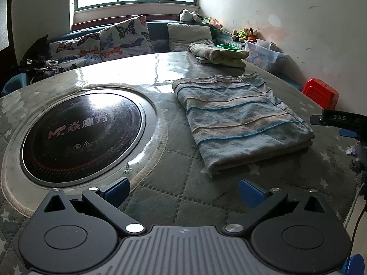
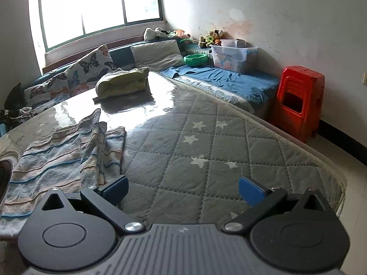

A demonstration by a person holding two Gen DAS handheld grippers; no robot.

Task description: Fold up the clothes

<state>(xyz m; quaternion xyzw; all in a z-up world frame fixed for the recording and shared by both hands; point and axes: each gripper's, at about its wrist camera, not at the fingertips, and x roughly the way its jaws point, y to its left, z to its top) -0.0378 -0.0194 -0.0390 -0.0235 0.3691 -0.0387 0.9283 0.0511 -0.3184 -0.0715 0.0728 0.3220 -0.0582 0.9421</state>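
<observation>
Blue-padded left gripper (image 1: 184, 190): jaws wide apart, empty, hovering over quilted worktop (image 1: 160, 197). Striped folded cloth (image 1: 238, 123) lies ahead and to right, flat on worktop, apart from gripper. Black round cooktop (image 1: 80, 135) ahead-left, set into worktop. Right gripper (image 2: 183, 189) likewise spread, holding nothing; striped cloth to its left (near left finger, contact unclear). Second folded garment (image 2: 123, 81), greenish, farther back on worktop. Red stool (image 2: 298, 100) on floor at right.
</observation>
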